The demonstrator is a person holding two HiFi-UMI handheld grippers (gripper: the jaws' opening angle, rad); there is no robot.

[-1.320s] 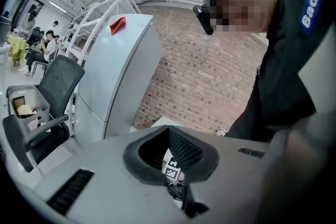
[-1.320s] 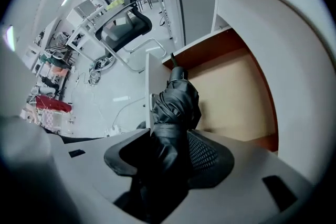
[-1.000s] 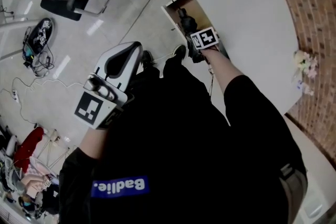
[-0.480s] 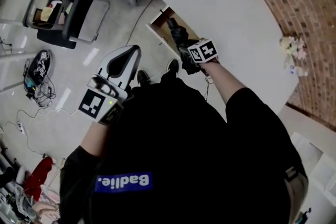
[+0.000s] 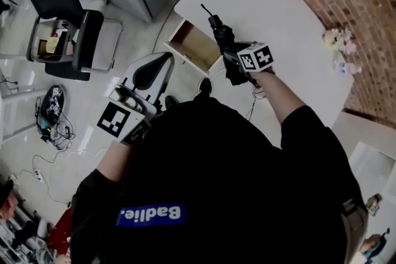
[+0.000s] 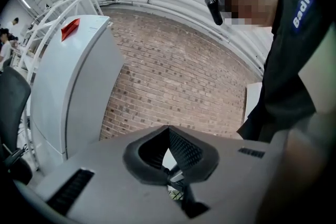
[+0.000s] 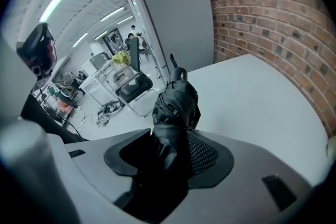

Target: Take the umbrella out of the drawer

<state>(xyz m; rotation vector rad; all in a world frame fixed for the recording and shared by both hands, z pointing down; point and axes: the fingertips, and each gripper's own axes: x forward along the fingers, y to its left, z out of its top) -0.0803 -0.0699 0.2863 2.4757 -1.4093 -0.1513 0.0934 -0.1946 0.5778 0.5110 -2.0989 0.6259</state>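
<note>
At the table's (image 5: pixel 291 15) edge, grips folded black umbrella (image 5: pixel 219 28) in right gripper (image 5: pixel 232 55), clear of open drawer (image 5: pixel 192 46); holds left gripper (image 5: pixel 158 65) clenched, empty.

Umbrella (image 5: pixel 223 39): black, compact, folded and strapped; clamped near its handle end in the right gripper (image 5: pixel 234 65), tip pointing up and away, clear of the drawer.
Drawer (image 5: pixel 197 46): pulled open under the table edge, white front, tan inside.

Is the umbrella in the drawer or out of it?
Out. The right claw grips the folded umbrella, raised clear of the open drawer; the head view shows only the drawer's bare brown inside.
</note>
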